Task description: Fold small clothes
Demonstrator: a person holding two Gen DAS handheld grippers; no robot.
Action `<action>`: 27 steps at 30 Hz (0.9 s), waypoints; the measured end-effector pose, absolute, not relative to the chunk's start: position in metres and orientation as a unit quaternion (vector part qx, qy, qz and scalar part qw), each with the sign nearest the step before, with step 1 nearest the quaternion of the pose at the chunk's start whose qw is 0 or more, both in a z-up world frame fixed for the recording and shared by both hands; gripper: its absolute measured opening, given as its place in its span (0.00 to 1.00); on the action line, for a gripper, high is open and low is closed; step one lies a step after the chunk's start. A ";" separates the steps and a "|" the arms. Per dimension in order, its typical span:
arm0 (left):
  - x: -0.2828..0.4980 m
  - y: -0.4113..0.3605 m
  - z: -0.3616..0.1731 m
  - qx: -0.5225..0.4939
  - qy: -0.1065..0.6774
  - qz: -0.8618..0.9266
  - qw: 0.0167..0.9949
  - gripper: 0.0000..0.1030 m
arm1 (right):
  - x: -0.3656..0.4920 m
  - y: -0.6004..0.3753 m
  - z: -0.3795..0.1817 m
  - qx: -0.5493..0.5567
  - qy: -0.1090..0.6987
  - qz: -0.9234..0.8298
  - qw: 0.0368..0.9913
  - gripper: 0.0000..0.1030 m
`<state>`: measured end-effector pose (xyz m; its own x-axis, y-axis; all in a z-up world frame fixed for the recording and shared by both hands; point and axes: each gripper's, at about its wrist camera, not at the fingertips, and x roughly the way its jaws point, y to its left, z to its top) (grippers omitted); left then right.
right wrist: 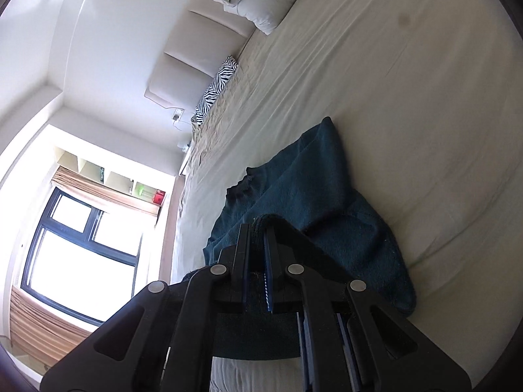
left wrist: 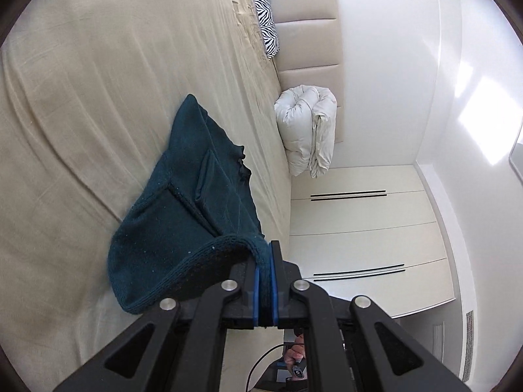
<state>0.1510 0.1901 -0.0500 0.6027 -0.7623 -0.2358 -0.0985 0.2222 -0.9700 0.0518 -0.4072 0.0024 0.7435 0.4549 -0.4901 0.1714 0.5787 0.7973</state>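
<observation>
A dark teal knit sweater [left wrist: 183,202] [right wrist: 313,202] lies crumpled on the beige sheet, its ribbed hem lifted at the near end. Its neck opening faces far, toward the headboard. A fold of cloth stands up along the middle.

sweater [right wrist: 304,196] hem hidden behind fingers [right wrist: 242,245]
</observation>
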 end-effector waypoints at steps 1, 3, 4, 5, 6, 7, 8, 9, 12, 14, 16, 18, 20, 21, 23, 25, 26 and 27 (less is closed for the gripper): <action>0.162 0.190 -0.051 -0.575 0.375 -0.239 0.687 0.06 | 0.063 -0.409 0.001 0.448 0.348 0.080 0.820 0.06; 0.183 0.189 -0.052 -0.574 0.375 -0.235 0.689 0.06 | 0.084 -0.415 -0.005 0.452 0.348 0.072 0.818 0.06; 0.192 0.190 -0.053 -0.572 0.376 -0.234 0.690 0.06 | 0.095 -0.419 -0.008 0.453 0.347 0.068 0.818 0.06; 0.201 0.190 -0.054 -0.570 0.377 -0.232 0.692 0.06 | 0.105 -0.421 -0.010 0.452 0.347 0.063 0.819 0.06; 0.212 0.190 -0.054 -0.568 0.378 -0.230 0.694 0.06 | 0.115 -0.424 -0.013 0.451 0.348 0.057 0.820 0.06; 0.222 0.190 -0.054 -0.565 0.379 -0.228 0.696 0.06 | 0.126 -0.427 -0.017 0.451 0.349 0.053 0.820 0.06; 0.231 0.190 -0.055 -0.562 0.379 -0.226 0.699 0.06 | 0.136 -0.429 -0.021 0.450 0.352 0.047 0.819 0.06; 0.240 0.190 -0.056 -0.560 0.380 -0.223 0.702 0.06 | 0.147 -0.431 -0.025 0.448 0.354 0.042 0.820 0.06; 0.267 0.191 -0.063 -0.559 0.383 -0.214 0.704 0.06 | 0.176 -0.434 -0.038 0.444 0.363 0.029 0.818 0.06; 0.284 0.189 -0.069 -0.554 0.389 -0.208 0.706 0.06 | 0.198 -0.434 -0.049 0.442 0.370 0.023 0.817 0.06; 0.300 0.187 -0.077 -0.550 0.397 -0.200 0.707 0.07 | 0.212 -0.432 -0.057 0.440 0.374 0.016 0.816 0.06; 0.314 0.185 -0.085 -0.547 0.401 -0.195 0.709 0.07 | 0.222 -0.429 -0.066 0.438 0.377 0.011 0.816 0.06; 0.329 0.184 -0.092 -0.544 0.406 -0.191 0.709 0.07 | 0.236 -0.429 -0.073 0.436 0.379 0.003 0.816 0.06; 0.335 0.183 -0.095 -0.541 0.409 -0.188 0.710 0.07 | 0.241 -0.429 -0.077 0.436 0.381 -0.001 0.815 0.06; 0.345 0.184 -0.102 -0.537 0.414 -0.184 0.712 0.07 | 0.251 -0.432 -0.086 0.440 0.383 -0.009 0.812 0.06; 0.353 0.184 -0.109 -0.532 0.419 -0.179 0.714 0.07 | 0.259 -0.434 -0.095 0.440 0.389 -0.021 0.809 0.06; 0.356 0.184 -0.112 -0.530 0.421 -0.174 0.715 0.08 | 0.263 -0.435 -0.100 0.441 0.392 -0.026 0.807 0.06; 0.358 0.185 -0.116 -0.527 0.424 -0.171 0.716 0.10 | 0.267 -0.436 -0.106 0.444 0.392 -0.031 0.805 0.07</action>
